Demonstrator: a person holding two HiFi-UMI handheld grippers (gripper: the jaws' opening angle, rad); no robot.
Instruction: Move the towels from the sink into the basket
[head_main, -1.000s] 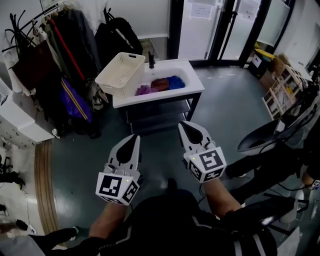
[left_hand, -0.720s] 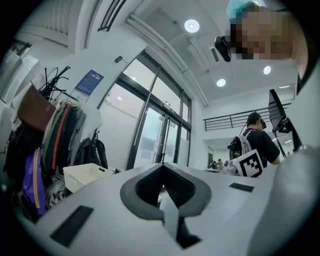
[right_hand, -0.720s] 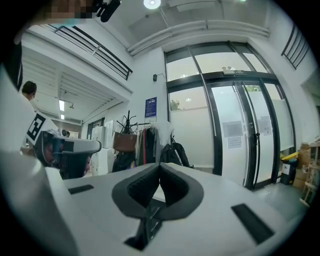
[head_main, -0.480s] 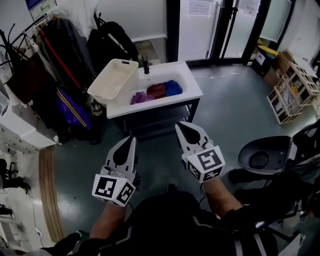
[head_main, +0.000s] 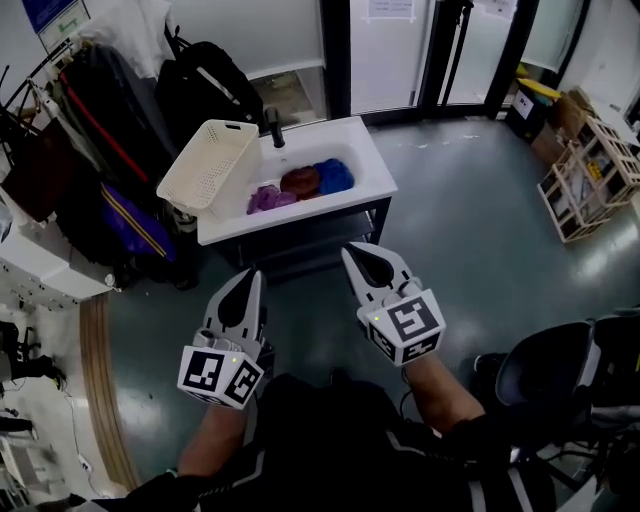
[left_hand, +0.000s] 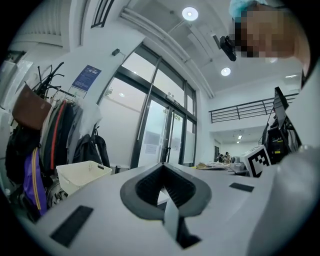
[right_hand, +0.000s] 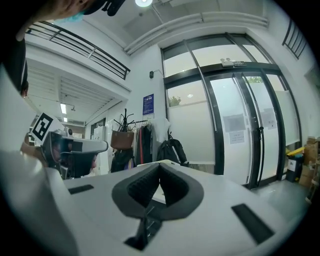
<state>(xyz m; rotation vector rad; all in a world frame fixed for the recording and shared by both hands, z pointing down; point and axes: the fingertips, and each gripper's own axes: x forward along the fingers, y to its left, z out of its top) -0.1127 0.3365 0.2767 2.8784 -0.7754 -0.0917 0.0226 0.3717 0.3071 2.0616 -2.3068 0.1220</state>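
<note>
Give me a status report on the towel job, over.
Left gripper and right gripper shut, empty, short of the sink. Three towels in the sink, basket at its left end. Nothing between grippers and sink.

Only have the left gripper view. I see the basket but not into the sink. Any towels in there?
Observer: Yes, the head view shows three in the sink: a purple towel, a red towel and a blue towel.
Operator: Where's the basket relative to them?
Observer: The basket sits at the sink's end nearest the coat rack, beside the purple towel.
Operator: Right gripper?
Observer: The right gripper is shut with nothing between its jaws, held short of the sink.
</note>
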